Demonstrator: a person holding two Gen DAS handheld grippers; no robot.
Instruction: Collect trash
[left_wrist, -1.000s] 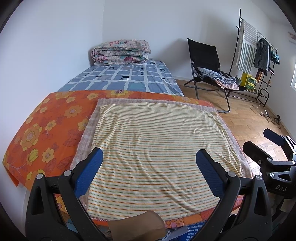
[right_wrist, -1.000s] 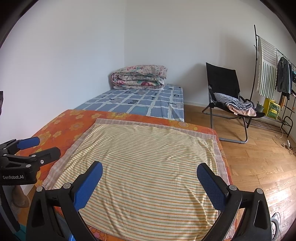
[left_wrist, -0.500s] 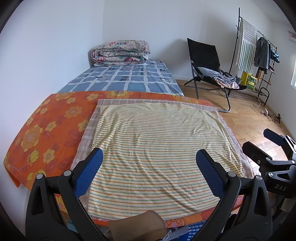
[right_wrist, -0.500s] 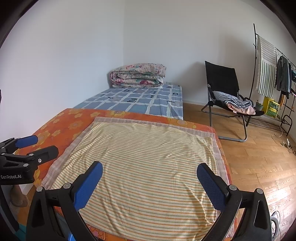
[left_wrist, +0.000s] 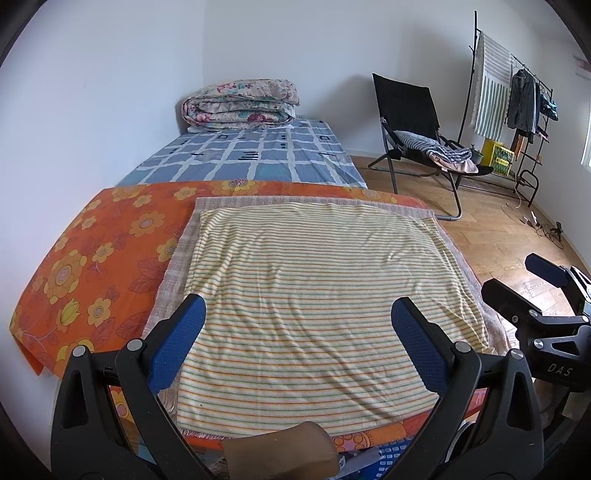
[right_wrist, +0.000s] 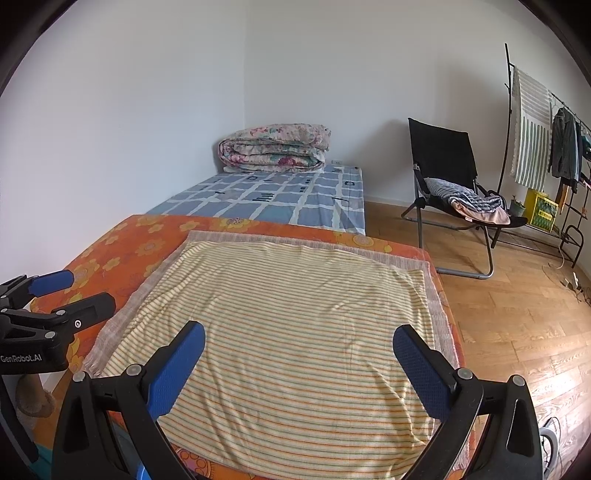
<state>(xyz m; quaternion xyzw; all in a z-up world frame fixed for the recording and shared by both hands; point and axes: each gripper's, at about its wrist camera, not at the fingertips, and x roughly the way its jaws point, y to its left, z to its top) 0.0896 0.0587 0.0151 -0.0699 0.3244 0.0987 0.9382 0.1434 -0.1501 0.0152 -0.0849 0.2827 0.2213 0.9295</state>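
Note:
My left gripper (left_wrist: 295, 325) is open and empty, held above the near end of a striped yellow cloth (left_wrist: 317, 280) spread on a bed. My right gripper (right_wrist: 295, 350) is open and empty, also above that striped cloth (right_wrist: 295, 317). Each gripper shows in the other's view: the right one at the right edge of the left wrist view (left_wrist: 532, 295), the left one at the left edge of the right wrist view (right_wrist: 59, 295). I see no piece of trash on the cloth. A tan object (left_wrist: 280, 454) sits at the bottom edge below the left gripper; I cannot tell what it is.
An orange flowered sheet (left_wrist: 92, 258) lies under the striped cloth. Beyond it are a blue checked mattress (left_wrist: 251, 155) and a folded floral quilt (left_wrist: 240, 103) against the wall. A black folding chair (left_wrist: 417, 122) with clothes and a clothes rack (left_wrist: 517, 96) stand on the wooden floor (right_wrist: 517, 317) to the right.
Both grippers have drifted slightly, so the bed sits a little lower in the right wrist view. The jaws stay open and nothing was picked up.

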